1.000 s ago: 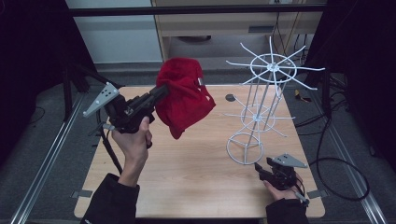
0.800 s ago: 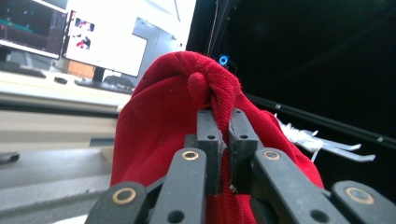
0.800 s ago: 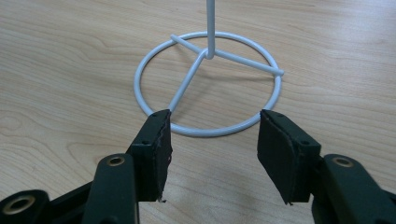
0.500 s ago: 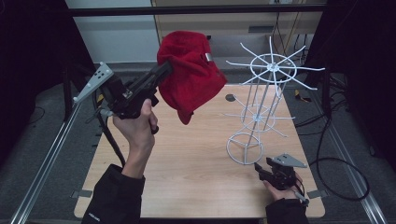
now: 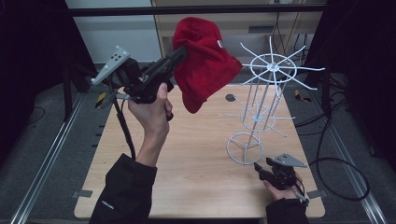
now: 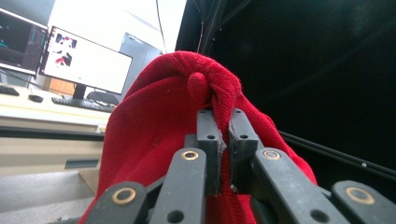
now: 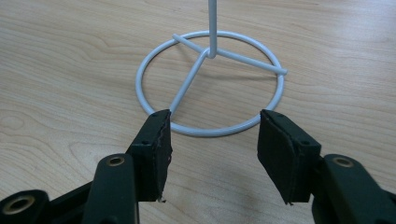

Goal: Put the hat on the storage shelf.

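While the left gripper [image 5: 180, 53] has its jaws clamped on a bunched fold of the red knit beanie [image 5: 203, 60], the hat hangs in the air above the far-left part of the counter [image 5: 187, 158], well apart from the surface and beside the white wire rack [image 5: 261, 112]. In the left gripper view the jaws sit pressed together with a knot of red fabric [image 6: 205, 88] squeezed between them. Right gripper [image 5: 261, 171] has its jaws apart and holds nothing, resting low near the rack's ring base [image 7: 210, 84], jaws just short of the ring.

Likely step: carrying the hat over to hang on the rack. To do it well: keep the pinch firm, lift high enough that the drooping lower edge clears the top spokes [image 5: 273, 69], then lower the hat onto a prong. Right gripper could steady the base, since the light rack may tip.

Hat: ribbed knit, deep red, soft and limp, sagging below the grip; small pale tag [image 5: 219, 44] on one side.
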`<move>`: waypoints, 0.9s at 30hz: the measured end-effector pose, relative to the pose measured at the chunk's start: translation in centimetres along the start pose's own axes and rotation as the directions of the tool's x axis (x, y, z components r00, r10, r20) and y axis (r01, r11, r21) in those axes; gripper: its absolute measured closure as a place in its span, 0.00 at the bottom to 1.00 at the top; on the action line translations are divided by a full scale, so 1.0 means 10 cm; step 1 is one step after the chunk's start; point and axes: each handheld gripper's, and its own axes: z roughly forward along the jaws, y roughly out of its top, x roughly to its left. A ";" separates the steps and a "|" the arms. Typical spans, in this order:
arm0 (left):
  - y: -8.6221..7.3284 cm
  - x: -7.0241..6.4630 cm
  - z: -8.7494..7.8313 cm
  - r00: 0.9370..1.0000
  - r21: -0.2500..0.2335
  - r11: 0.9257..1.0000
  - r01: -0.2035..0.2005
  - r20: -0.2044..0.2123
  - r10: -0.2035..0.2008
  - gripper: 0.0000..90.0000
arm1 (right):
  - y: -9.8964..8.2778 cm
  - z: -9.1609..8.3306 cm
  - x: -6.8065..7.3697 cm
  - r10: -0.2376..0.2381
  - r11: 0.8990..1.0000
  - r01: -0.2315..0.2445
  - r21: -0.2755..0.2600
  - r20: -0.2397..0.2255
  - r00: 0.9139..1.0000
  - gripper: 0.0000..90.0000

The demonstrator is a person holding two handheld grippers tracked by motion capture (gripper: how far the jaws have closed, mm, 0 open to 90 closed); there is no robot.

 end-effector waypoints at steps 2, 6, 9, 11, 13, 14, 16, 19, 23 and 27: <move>-0.05 0.01 0.02 1.000 0.013 1.000 0.003 0.001 -0.003 0.95 | 0.00 0.00 0.00 0.000 1.000 0.000 -0.003 0.000 1.000 0.50; -0.15 0.06 0.04 1.000 0.036 0.999 0.014 -0.004 -0.014 0.95 | 0.00 0.01 0.01 -0.002 1.000 0.002 0.000 -0.003 1.000 0.50; -0.21 0.11 0.02 1.000 0.048 0.998 0.031 -0.005 -0.031 0.95 | 0.00 0.00 0.01 -0.001 1.000 0.001 -0.002 -0.006 1.000 0.50; -0.27 0.15 -0.01 0.999 0.058 0.997 0.040 -0.002 -0.040 0.95 | 0.00 0.00 0.01 -0.002 1.000 0.002 -0.003 -0.005 1.000 0.50; -0.33 0.18 -0.05 0.999 0.080 0.996 0.040 -0.005 -0.040 0.94 | 0.00 0.01 0.01 -0.001 1.000 0.001 -0.002 -0.006 1.000 0.50; -0.37 0.21 -0.07 0.999 0.090 0.995 0.042 -0.004 -0.042 0.94 | 0.00 0.01 0.01 -0.003 1.000 0.003 0.000 -0.006 1.000 0.50; -0.43 0.25 -0.10 0.999 0.114 0.992 0.046 -0.003 -0.046 0.94 | 0.00 0.01 0.01 -0.009 1.000 0.009 0.005 -0.006 1.000 0.50; -0.52 0.31 -0.12 0.999 0.139 0.989 0.052 -0.011 -0.051 0.94 | 0.00 0.01 0.01 -0.009 1.000 0.009 0.009 -0.005 1.000 0.50; -0.67 0.39 -0.14 0.999 0.185 0.981 0.048 -0.026 -0.044 0.94 | 0.00 0.02 0.00 -0.011 1.000 0.011 0.008 -0.003 1.000 0.50; -0.81 0.43 -0.14 0.999 0.228 0.973 0.044 -0.033 -0.037 0.94 | -0.01 0.02 0.01 -0.010 1.000 0.010 0.008 -0.003 1.000 0.50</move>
